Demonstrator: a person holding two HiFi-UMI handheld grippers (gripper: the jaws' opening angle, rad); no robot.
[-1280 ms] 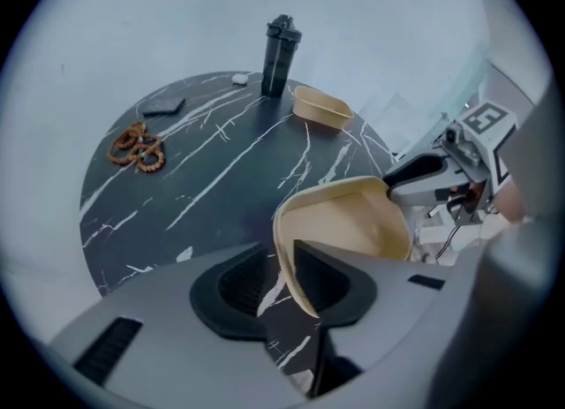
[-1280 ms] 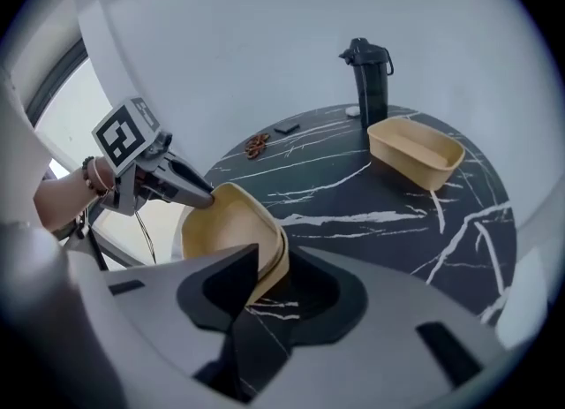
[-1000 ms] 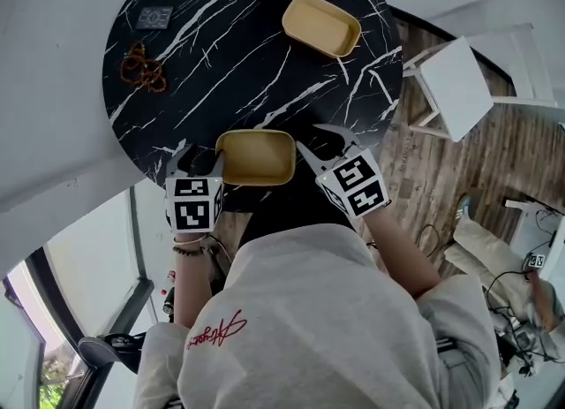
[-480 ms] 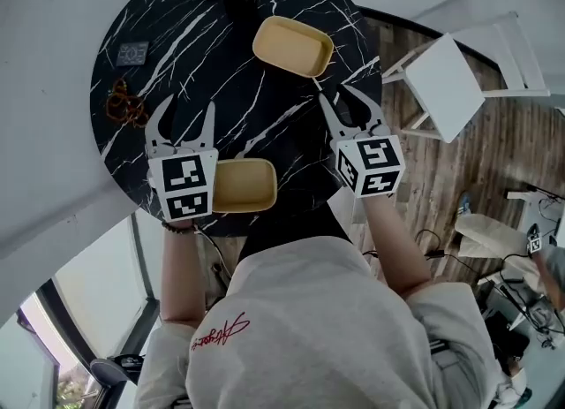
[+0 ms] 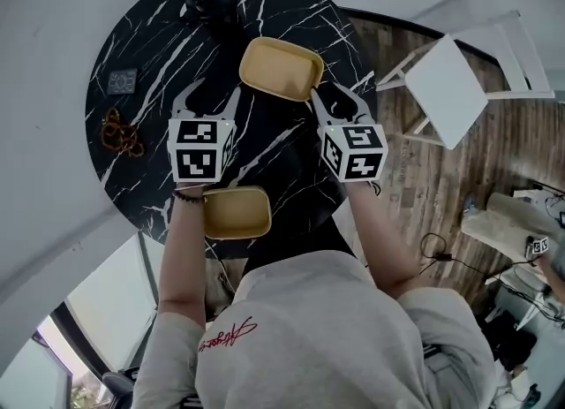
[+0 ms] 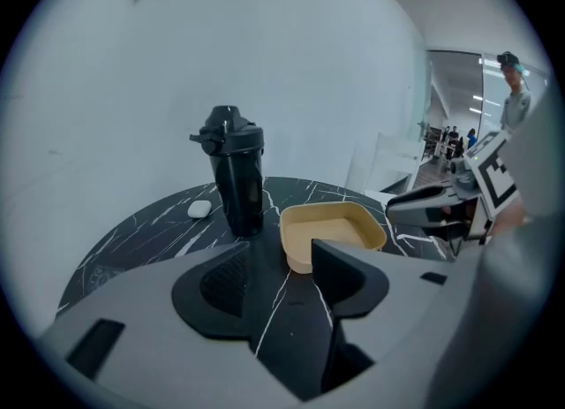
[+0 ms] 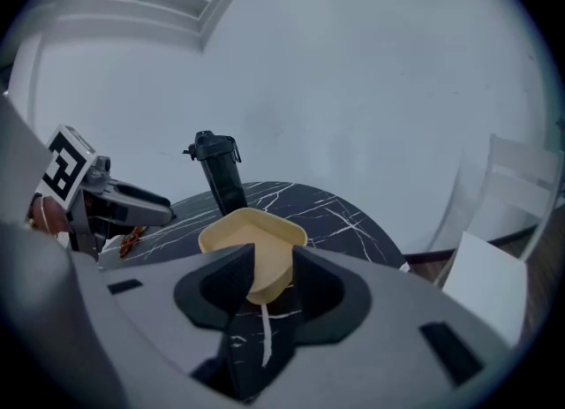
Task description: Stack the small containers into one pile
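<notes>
Head view: container (image 5: 281, 69) crosswise, seemingly; right tongs (image 5: 335, 98) gape empty, left tongs (image 5: 208, 98) likewise, narrowed.

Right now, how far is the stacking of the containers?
Done: nothing; the far container and the near container lie apart on the table. In hand: nothing; the left gripper, jaws just closing slightly, and the right gripper are open, both beside the far one. To do: lift one container into the other.
</notes>
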